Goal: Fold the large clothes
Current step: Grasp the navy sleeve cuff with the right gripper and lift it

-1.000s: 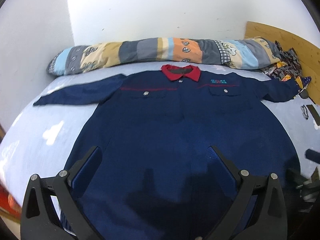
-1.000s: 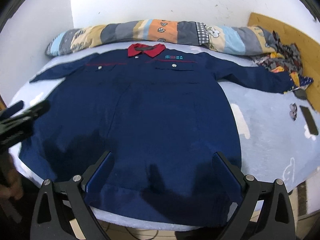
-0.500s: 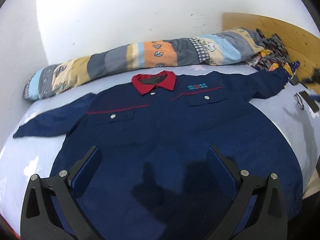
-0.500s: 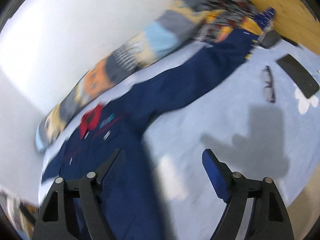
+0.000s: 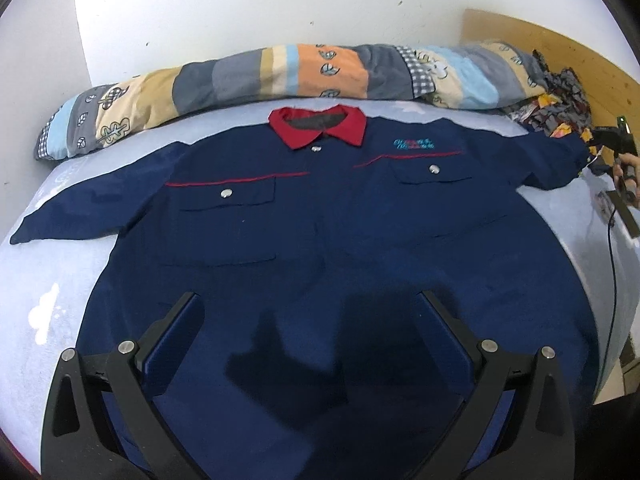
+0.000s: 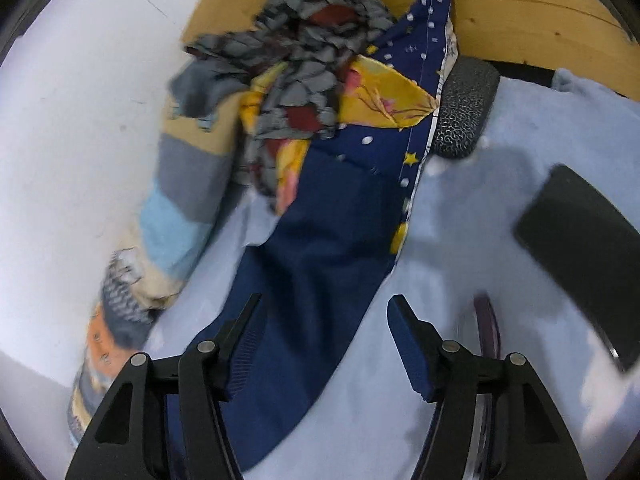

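Note:
A large navy work shirt (image 5: 320, 220) with a red collar (image 5: 318, 128) lies flat, front up, on a light blue bed (image 5: 48, 280), both sleeves spread out. My left gripper (image 5: 310, 308) is open and empty above the shirt's lower body. My right gripper (image 6: 324, 312) is open above the shirt's right sleeve (image 6: 320, 248), near its cuff end; it also shows small at the far right of the left wrist view (image 5: 618, 142). The jaws straddle the sleeve without closing on it.
A rolled patchwork quilt (image 5: 280, 72) lies along the wall behind the shirt. A heap of patterned clothes (image 6: 320, 60) sits at the sleeve's end by a wooden headboard (image 6: 520, 12). A black phone (image 6: 580, 248), glasses (image 6: 488, 328) and a dark textured case (image 6: 464, 108) lie on the bed.
My right gripper has swung right and moved in over the right sleeve's end. My left gripper has turned back to face the shirt squarely and stays over its lower body.

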Tool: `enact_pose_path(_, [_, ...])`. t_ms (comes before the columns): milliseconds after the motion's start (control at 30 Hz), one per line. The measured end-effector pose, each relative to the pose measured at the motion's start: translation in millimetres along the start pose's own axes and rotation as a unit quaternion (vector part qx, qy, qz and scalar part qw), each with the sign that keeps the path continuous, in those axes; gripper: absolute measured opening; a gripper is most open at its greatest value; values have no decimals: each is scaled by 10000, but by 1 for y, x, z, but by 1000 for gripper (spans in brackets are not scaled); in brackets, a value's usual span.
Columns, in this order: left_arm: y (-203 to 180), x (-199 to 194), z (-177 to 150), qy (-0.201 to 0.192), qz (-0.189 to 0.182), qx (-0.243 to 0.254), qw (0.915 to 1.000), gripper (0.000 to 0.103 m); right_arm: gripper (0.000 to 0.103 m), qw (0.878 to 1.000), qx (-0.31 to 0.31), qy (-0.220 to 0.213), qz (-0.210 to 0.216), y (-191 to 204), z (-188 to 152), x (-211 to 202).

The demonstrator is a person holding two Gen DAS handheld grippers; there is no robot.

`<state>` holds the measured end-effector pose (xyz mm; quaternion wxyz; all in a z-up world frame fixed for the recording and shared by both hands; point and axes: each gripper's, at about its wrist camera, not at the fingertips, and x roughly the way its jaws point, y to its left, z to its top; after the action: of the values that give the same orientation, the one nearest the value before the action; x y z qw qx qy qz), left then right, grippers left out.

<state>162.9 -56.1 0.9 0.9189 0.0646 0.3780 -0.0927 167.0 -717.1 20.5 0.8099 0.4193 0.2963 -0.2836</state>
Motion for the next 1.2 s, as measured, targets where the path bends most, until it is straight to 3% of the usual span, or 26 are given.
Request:
enact_pose_path(267, [1, 19, -8, 339, 48, -1, 9994, 103, 59, 9985, -129, -16, -524, -11, 36, 67])
enact_pose_path(300, [0, 22, -8, 387, 40, -3, 9992, 103, 55, 9982, -202, 26, -571, -10, 37, 74])
enact_pose_path(367, [-1, 25, -10, 454, 59, 21, 9989, 103, 21, 9972, -381, 125, -627, -7, 36, 89])
enact_pose_path(467, [-4, 25, -11, 476, 69, 83, 9988, 103, 10, 9970, -466, -33, -614, -3, 33, 86])
enact_pose_path(867, [-8, 5, -3, 179, -73, 63, 9998, 103, 8, 9955, -387, -760, -422, 10, 48, -13])
enact_pose_path(1200, [3, -13, 1, -27, -130, -35, 9999, 103, 8, 9900, -958, -1026, 103, 122, 44, -100])
